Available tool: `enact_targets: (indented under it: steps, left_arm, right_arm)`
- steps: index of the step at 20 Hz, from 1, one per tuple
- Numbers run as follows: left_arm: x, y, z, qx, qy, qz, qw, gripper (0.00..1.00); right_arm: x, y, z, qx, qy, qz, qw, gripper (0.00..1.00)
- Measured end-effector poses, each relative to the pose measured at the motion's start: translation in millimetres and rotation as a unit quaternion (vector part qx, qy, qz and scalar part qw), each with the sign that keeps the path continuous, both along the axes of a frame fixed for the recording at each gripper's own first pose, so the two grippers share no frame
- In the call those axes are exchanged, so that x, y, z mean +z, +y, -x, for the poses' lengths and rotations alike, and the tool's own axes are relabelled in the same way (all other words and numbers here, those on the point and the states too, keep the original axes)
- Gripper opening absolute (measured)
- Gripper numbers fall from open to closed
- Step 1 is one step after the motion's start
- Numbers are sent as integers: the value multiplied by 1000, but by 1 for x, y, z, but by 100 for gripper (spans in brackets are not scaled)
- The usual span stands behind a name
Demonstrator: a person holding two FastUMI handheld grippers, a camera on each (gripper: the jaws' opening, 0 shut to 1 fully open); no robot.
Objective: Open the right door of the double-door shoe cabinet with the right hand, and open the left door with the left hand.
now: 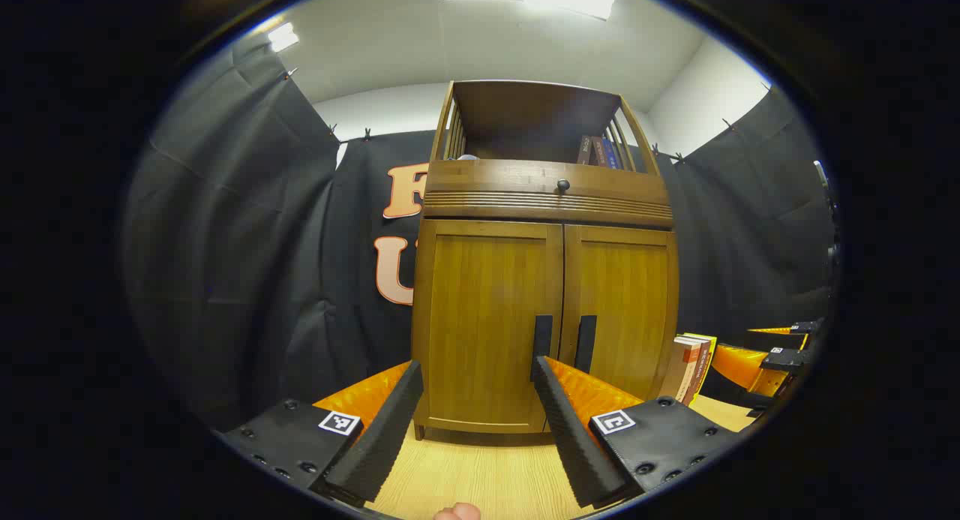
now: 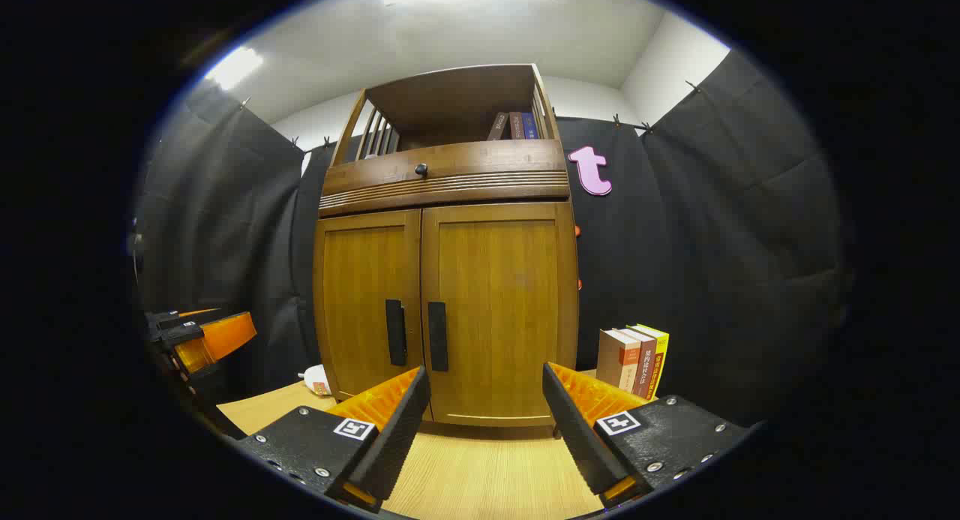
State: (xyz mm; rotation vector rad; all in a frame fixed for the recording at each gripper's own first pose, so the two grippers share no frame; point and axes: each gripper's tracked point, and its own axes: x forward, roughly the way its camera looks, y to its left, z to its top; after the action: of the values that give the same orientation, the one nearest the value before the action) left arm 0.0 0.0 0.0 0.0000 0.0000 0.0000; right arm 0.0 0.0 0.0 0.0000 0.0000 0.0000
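A brown wooden shoe cabinet (image 1: 544, 295) (image 2: 446, 295) stands on the light wooden table, both doors closed. The left door (image 1: 487, 317) (image 2: 367, 302) and the right door (image 1: 622, 310) (image 2: 499, 310) each carry a dark vertical handle (image 1: 541, 337) (image 1: 585, 343) (image 2: 395, 332) (image 2: 437, 335) by the centre seam. My left gripper (image 1: 476, 366) is open, a short way in front of the left door. My right gripper (image 2: 484, 370) is open in front of the right door, touching nothing. The right gripper (image 1: 780, 351) also shows far right in the left gripper view, the left gripper (image 2: 199, 336) far left in the right gripper view.
A drawer with a round knob (image 1: 562, 184) (image 2: 421, 170) and an open shelf holding books (image 2: 514, 126) top the cabinet. Upright books (image 1: 694, 366) (image 2: 634, 359) stand to its right. A small white object (image 2: 316, 379) lies at its left foot. Black cloth walls surround the table (image 2: 487, 467).
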Motion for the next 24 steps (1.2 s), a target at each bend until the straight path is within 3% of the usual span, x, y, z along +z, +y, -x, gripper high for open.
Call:
enact_targets:
  steps: [1,3,4,11,12,15,17,24]
  left_arm:
    - [-1,0,1,1,1,1,1000,93]
    - [-3,1,1,4,3,0,1000,96]
    - [-2,2,1,5,3,0,1000,92]
    - [-2,5,2,9,0,-6,1000,92]
    - [-2,6,2,10,0,-5,1000,96]
    - [-2,6,2,10,0,-6,1000,96]
    - [-2,7,3,9,-1,-9,1000,92]
    - [0,11,3,12,-5,-13,1000,92]
  right_arm:
    - [0,-1,0,0,1,-1,1000,97]
    - [-1,-3,0,-1,3,-5,1000,97]
    - [0,-3,1,-2,3,-6,1000,97]
    - [-1,1,2,0,4,-4,1000,97]
    - [-1,1,1,0,4,-4,1000,97]
    - [0,2,2,1,3,-5,1000,97]
    - [-1,3,1,1,3,-6,1000,97]
    - [-4,7,2,5,8,-5,1000,97]
